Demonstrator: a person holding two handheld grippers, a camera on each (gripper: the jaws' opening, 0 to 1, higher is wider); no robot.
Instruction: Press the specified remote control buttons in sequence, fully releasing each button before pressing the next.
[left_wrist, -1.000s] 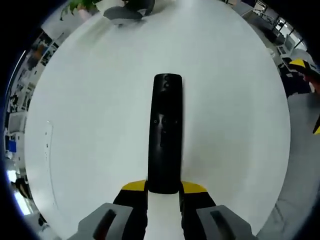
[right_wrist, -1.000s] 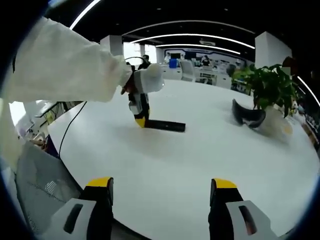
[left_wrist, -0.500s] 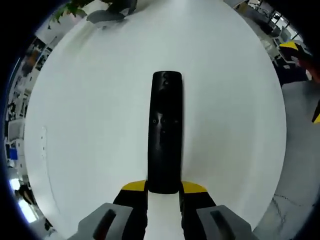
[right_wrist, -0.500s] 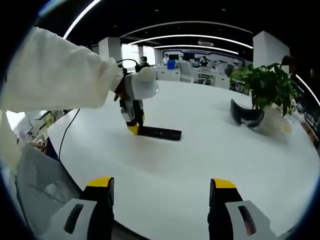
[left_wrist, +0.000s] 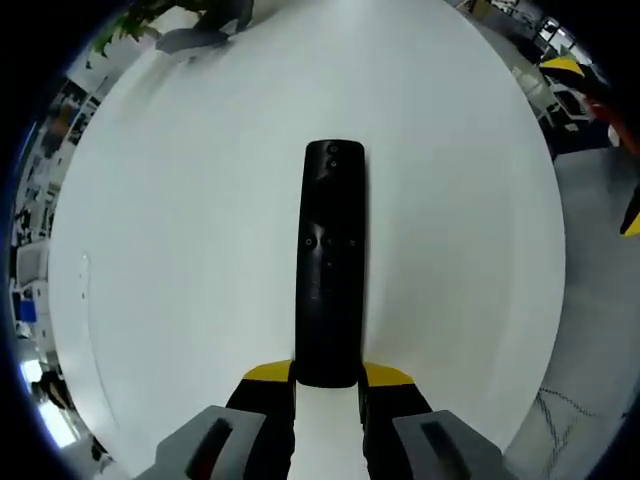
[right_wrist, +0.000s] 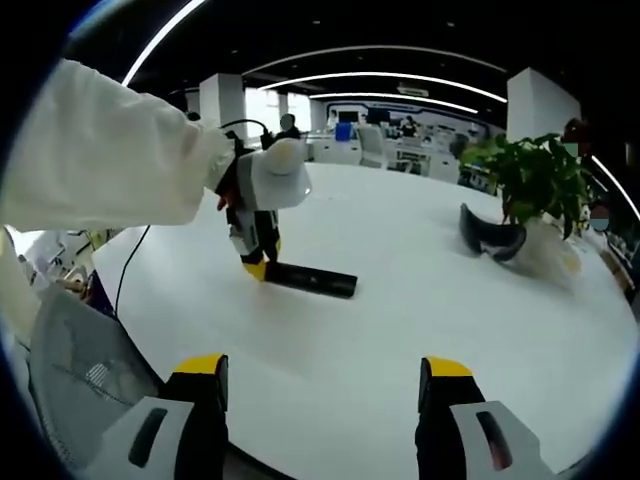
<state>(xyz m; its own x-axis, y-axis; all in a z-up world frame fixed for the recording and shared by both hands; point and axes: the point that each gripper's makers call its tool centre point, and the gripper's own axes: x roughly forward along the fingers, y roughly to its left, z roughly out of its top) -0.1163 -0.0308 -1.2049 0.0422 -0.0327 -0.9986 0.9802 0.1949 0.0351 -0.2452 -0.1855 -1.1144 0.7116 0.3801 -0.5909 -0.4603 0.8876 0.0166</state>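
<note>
One slim black remote, end clamped by left hand-held gripper, right hand-held gripper apart

White round table, potted green plant at its far edge, dark curved headset beside it

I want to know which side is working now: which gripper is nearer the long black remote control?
Left. The left gripper is shut on the near end of the long black remote control. The right gripper hangs open, well back across the white table.
</note>
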